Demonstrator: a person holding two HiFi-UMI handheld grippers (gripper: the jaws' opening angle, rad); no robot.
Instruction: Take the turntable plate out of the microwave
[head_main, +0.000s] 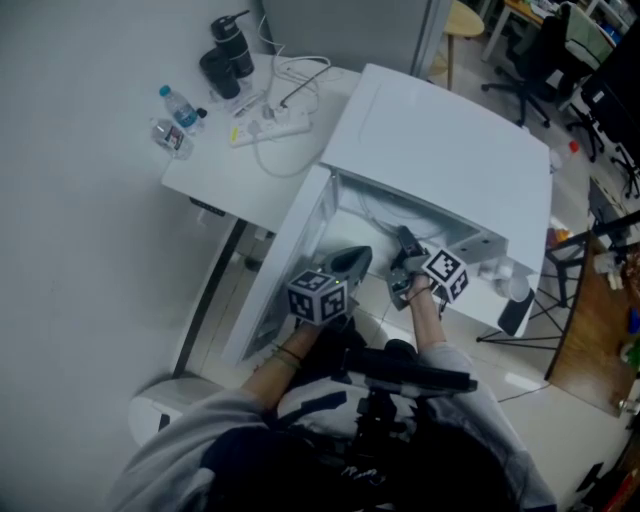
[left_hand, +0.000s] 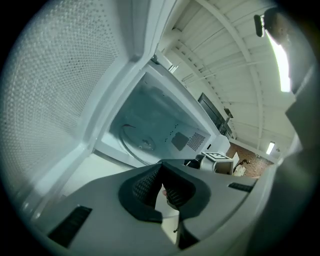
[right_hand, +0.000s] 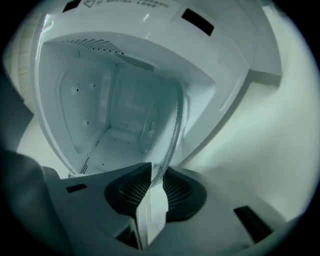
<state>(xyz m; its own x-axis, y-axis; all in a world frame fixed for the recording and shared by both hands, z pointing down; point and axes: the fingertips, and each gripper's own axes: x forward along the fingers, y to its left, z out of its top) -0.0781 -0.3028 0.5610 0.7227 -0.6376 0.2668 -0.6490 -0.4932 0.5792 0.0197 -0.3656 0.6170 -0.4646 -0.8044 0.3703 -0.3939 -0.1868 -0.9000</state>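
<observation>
A white microwave (head_main: 440, 150) sits on the table with its door (head_main: 285, 260) swung open to the left. The clear glass turntable plate (right_hand: 176, 125) lies inside the cavity; the left gripper view also shows the plate (left_hand: 140, 142) on the cavity floor. My right gripper (right_hand: 152, 187) is at the cavity mouth with the plate's near rim pinched between its pads. My left gripper (left_hand: 162, 190) is shut on nothing and hangs in front of the opening beside the door. In the head view the left gripper (head_main: 350, 262) and right gripper (head_main: 405, 250) are side by side.
The white table (head_main: 215, 180) behind the microwave holds a power strip (head_main: 270, 128) with cables, a water bottle (head_main: 180, 108) and a black flask (head_main: 232, 45). The open door's perforated inner face (left_hand: 60, 75) stands close on my left. Office chairs (head_main: 540, 60) stand far right.
</observation>
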